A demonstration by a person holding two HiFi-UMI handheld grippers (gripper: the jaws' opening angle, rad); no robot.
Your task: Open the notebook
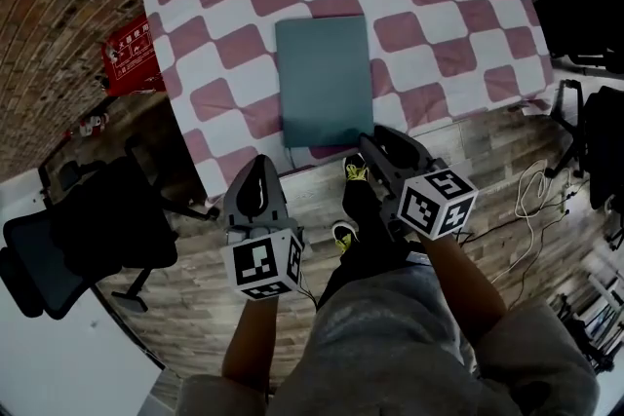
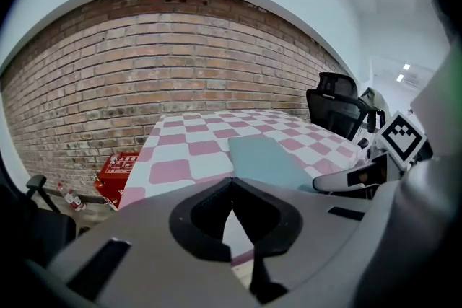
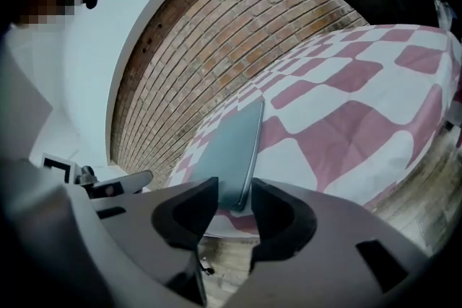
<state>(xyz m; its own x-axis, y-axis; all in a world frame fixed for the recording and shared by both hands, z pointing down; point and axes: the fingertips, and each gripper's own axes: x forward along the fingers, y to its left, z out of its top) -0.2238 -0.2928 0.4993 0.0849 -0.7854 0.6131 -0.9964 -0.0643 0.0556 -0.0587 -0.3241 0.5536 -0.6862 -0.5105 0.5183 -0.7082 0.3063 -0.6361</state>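
Observation:
A closed grey-green notebook [image 1: 324,78] lies flat on the pink-and-white checked table [image 1: 439,5], its near edge by the table's front edge. My right gripper [image 1: 375,143] hovers just before the notebook's near right corner. In the right gripper view its jaws [image 3: 234,187] stand apart, with the notebook's corner [image 3: 234,148] showing past the gap and nothing between the pads. My left gripper [image 1: 257,166] hangs lower left, short of the table's front edge. Its jaws [image 2: 232,182] meet at the tips and hold nothing. The notebook [image 2: 263,159] lies ahead of it, to the right.
A red box [image 1: 132,54] lies on the floor left of the table, against the brick wall. A black office chair [image 1: 88,229] stands at the lower left and another [image 1: 595,141] at the right. Cables [image 1: 531,190] trail on the wooden floor. The person's shoes [image 1: 353,172] are under the table's front.

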